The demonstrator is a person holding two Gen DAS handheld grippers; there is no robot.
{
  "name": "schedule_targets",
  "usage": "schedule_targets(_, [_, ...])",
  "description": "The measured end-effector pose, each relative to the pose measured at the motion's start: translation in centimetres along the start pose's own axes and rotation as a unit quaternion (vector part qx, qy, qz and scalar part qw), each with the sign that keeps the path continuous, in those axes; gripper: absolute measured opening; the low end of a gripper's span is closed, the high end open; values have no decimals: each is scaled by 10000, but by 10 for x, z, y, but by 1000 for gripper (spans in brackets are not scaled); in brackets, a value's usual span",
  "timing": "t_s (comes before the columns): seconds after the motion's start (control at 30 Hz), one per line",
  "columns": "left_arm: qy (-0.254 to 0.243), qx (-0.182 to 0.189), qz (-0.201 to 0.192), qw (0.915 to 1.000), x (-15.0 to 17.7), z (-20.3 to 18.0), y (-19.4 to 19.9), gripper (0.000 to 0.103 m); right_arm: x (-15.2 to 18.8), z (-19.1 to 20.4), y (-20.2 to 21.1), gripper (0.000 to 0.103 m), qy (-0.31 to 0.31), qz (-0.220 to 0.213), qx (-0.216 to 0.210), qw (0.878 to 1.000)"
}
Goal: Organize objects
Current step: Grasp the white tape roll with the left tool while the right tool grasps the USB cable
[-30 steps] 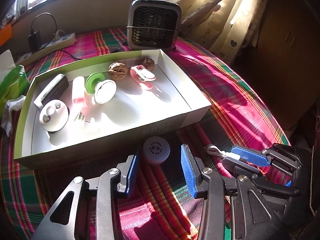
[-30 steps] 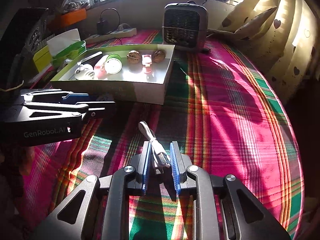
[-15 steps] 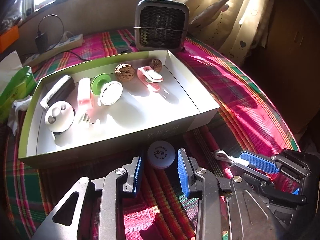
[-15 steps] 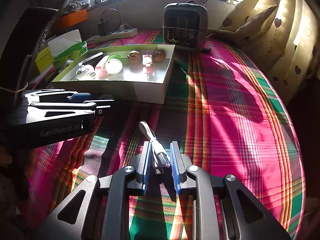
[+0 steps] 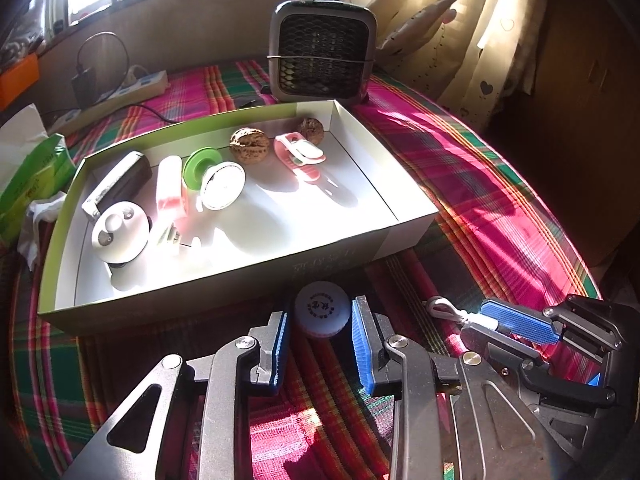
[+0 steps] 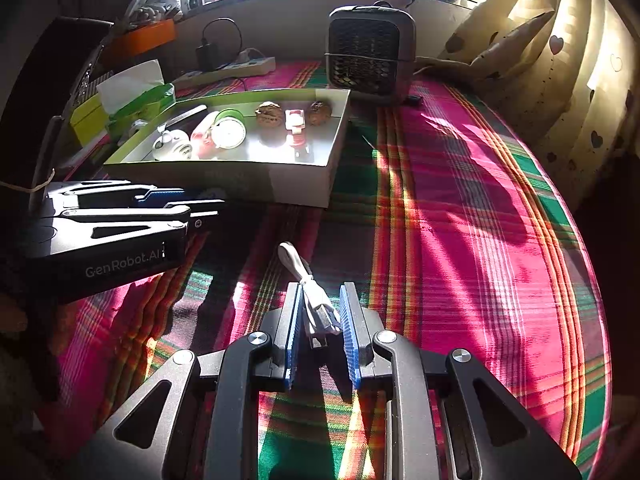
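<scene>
Left tool (image 5: 320,338) sits low over the plaid cloth (image 5: 500,208) w/ a white ball (image 5: 322,309) between its blue pads. Jaws have just been closing in on it; pads look at or v. near the ball's sides, can't confirm actual contact, so no firm grip call. Ball sits on the cloth right in front of the near wall of the box (image 5: 224,276).

Right tool (image 6: 320,320) is clamped on a white USB cable (image 6: 316,308); plug end is pinched between the pads, looped end sticks out ahead over the cloth. In the left wrist view it's just beside the left tool, to its right.

Box is open-top, green-edged, on the bench. Inside, along the far side: two walnuts (image 5: 249,151), pink clip (image 5: 300,154), green spool (image 5: 202,165), round white disc (image 5: 223,191), white round item w/ two holes (image 5: 118,232), dark brush-like item (image 5: 118,184). Small heater (image 5: 322,46) stands behind the box; power strip (image 5: 132,86) far left.
</scene>
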State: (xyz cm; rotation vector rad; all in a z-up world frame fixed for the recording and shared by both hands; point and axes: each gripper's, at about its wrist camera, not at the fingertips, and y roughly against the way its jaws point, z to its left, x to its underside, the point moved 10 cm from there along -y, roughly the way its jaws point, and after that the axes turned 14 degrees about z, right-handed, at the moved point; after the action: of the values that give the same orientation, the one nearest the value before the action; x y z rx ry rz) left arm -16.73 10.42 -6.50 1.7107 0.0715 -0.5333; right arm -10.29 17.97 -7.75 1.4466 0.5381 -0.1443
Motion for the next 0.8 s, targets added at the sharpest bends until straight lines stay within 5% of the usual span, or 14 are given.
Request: schedule_targets(0.8, [-34, 37, -41, 10000, 5, -2, 5, 26, 0, -4, 2, 19, -44, -44, 34, 10000])
